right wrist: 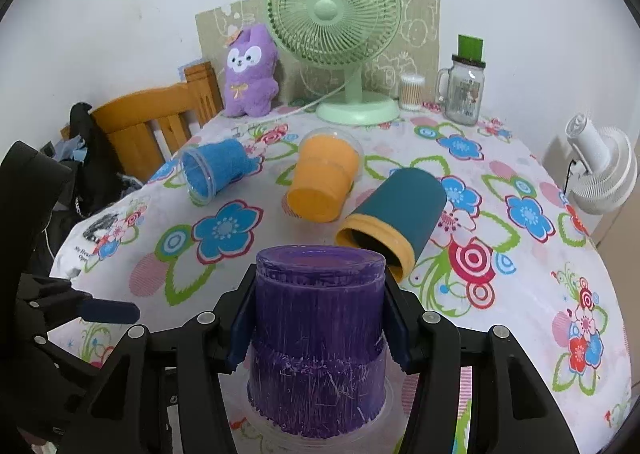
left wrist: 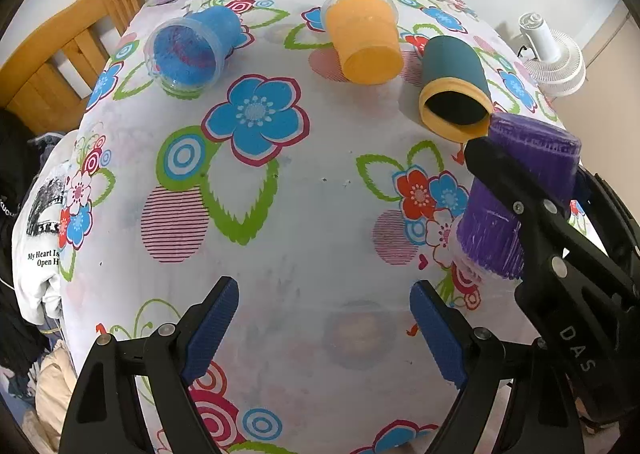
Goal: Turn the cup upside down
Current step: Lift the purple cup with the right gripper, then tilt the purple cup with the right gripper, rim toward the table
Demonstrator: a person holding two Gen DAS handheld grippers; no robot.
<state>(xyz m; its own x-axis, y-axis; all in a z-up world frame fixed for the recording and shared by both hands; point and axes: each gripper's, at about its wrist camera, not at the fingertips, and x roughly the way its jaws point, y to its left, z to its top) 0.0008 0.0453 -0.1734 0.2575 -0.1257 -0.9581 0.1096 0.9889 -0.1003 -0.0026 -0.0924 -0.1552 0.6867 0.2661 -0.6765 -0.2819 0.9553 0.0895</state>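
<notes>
My right gripper is shut on a purple cup that stands upside down, closed base up and clear rim on the flowered tablecloth. The same cup and the right gripper show at the right of the left wrist view. My left gripper is open and empty above the cloth. Three cups lie on their sides further back: a blue cup, an orange cup and a teal cup with a yellow rim.
A green desk fan, a purple plush toy, a glass mug jar and a cotton swab tub stand at the table's back edge. A wooden chair is at the left, a white fan at the right.
</notes>
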